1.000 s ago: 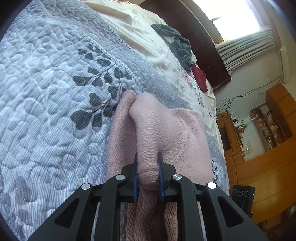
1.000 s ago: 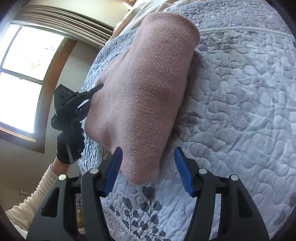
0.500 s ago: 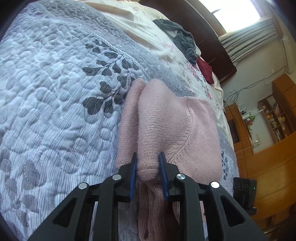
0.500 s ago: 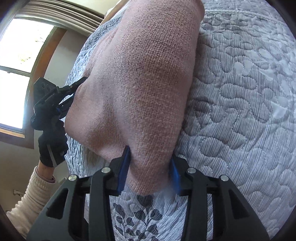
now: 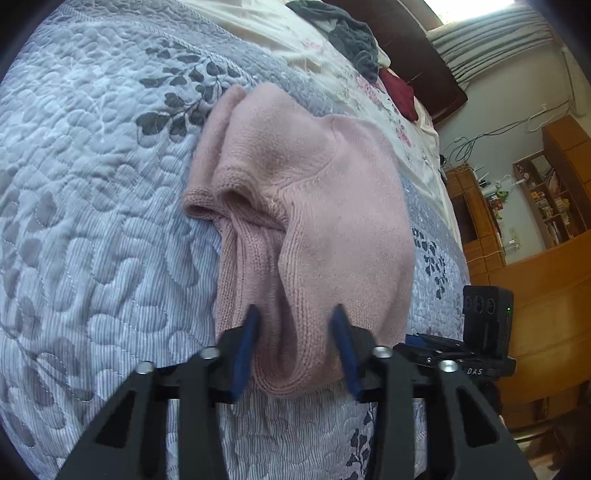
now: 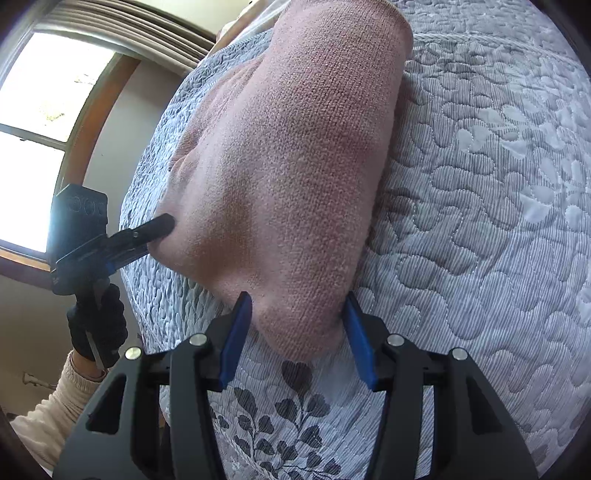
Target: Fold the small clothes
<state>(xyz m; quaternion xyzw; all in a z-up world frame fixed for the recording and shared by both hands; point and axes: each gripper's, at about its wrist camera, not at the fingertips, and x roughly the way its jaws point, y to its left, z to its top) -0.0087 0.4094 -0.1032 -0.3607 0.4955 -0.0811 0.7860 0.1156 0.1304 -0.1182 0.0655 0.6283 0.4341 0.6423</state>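
A pink knit garment [image 5: 325, 206] lies folded and bunched on the grey quilted bedspread [image 5: 92, 155]. My left gripper [image 5: 295, 310] is open, its blue-padded fingers standing apart on either side of the garment's near fold. In the right wrist view the same garment [image 6: 295, 155] stretches away from me, and my right gripper [image 6: 297, 299] is open with the garment's near corner lying loose between its fingers. The left gripper [image 6: 147, 236] shows there at the garment's left edge, held by a gloved hand [image 6: 98, 325].
Dark grey clothes [image 5: 347, 33] and a red item [image 5: 399, 94] lie at the far end of the bed on a cream floral sheet [image 5: 369, 85]. Wooden shelves [image 5: 546, 199] stand to the right. A window [image 6: 40, 122] is beyond the bed edge.
The left gripper, shut on the garment's fold before, has opened and let it go. The right gripper closed on the near corner half a second ago and has opened again.
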